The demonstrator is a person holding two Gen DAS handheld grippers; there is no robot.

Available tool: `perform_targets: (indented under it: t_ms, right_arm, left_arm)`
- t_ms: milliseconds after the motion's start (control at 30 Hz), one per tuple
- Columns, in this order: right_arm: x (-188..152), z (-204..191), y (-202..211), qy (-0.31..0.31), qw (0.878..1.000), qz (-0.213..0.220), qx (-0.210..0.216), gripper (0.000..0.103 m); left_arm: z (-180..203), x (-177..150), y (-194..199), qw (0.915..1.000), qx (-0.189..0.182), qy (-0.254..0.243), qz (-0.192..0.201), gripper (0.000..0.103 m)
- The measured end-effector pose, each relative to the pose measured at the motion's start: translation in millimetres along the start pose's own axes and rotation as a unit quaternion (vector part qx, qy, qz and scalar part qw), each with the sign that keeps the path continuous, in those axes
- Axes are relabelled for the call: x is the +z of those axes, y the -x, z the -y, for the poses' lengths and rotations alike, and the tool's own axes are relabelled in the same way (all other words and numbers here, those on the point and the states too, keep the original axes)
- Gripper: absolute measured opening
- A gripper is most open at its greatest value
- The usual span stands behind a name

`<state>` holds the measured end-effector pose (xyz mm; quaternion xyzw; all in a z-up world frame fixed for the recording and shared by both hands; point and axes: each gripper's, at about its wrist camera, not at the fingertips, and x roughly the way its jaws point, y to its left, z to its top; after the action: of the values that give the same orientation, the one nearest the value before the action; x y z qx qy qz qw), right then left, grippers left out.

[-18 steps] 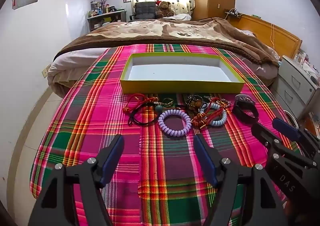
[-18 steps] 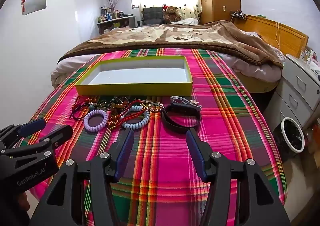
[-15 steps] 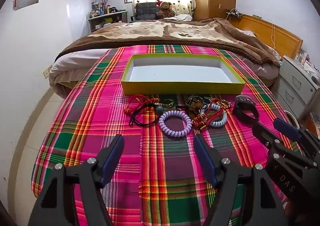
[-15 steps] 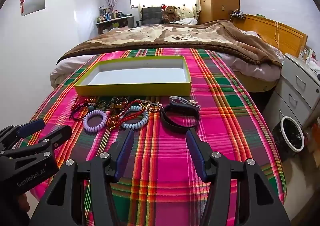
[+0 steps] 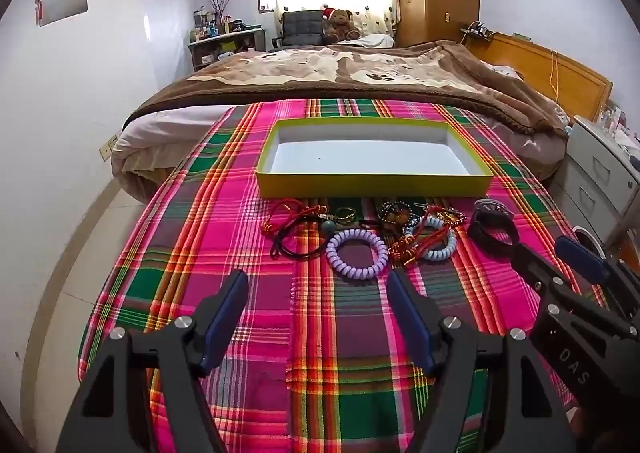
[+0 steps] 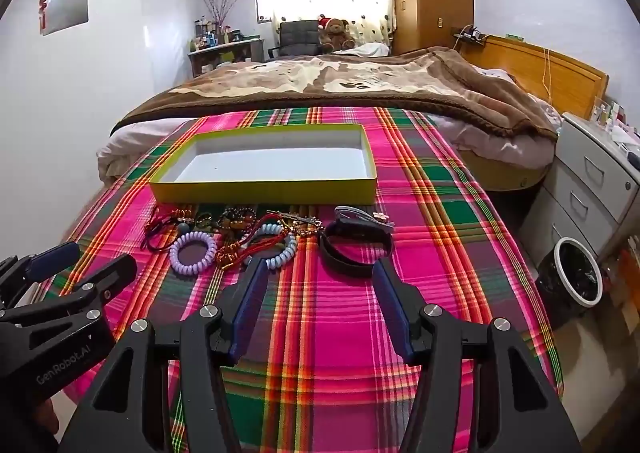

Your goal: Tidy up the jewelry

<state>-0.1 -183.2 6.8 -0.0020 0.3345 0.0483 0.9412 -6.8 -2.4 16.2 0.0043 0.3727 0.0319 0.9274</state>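
A row of jewelry lies on the plaid cloth in front of an empty yellow box: red and black cords, a purple coil bracelet, a pale blue coil bracelet tangled with red and gold beaded strands, and a black band. My left gripper hovers open just short of the purple coil. My right gripper is open just short of the black band. Nothing sits between either pair of fingers.
The plaid cloth covers a table that butts against a bed with a brown blanket. A grey drawer unit and a round bin stand on the right. A white wall runs along the left.
Both grippers have eased slightly toward the jewelry row, which sits a little closer in both views. The fingers stay as wide apart as before.
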Motion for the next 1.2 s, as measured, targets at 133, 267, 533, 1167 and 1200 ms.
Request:
perform_targets:
  t_ms: [133,267,533,1167,1200]
  right_arm:
    - [-0.2,-0.3,2.5,-0.002,1.000,0.003,-0.001,0.055]
    - [-0.2,-1.6,4.3,0.001,1.000,0.006,-0.002,0.055]
    - [0.1,-1.8,5.8,0.002,1.000,0.006,-0.003,0.055]
    - [-1.4,-2.4,7.7,0.003,1.000,0.007,-0.002,0.055]
    - [-1.7,-2.3,7.8,0.004,1.000,0.008,-0.002,0.055]
  left_arm:
    - [-0.2,-1.6,2.6,1.0000,-0.001,0.003,0.002,0.073]
    - [-3.8,-2.6,5.7,0.9999,-0.001,0.013,0.004,0.073]
    - [-6.8,-4.7,7.7,0.9998,0.002,0.017,0.005,0.073]
    - [-7.4,-5.7,9.0,0.9998,0.003,0.019,0.008,0.073]
    - [-7.4,-5.5,8.7,0.9998,0.002,0.020,0.008,0.073]
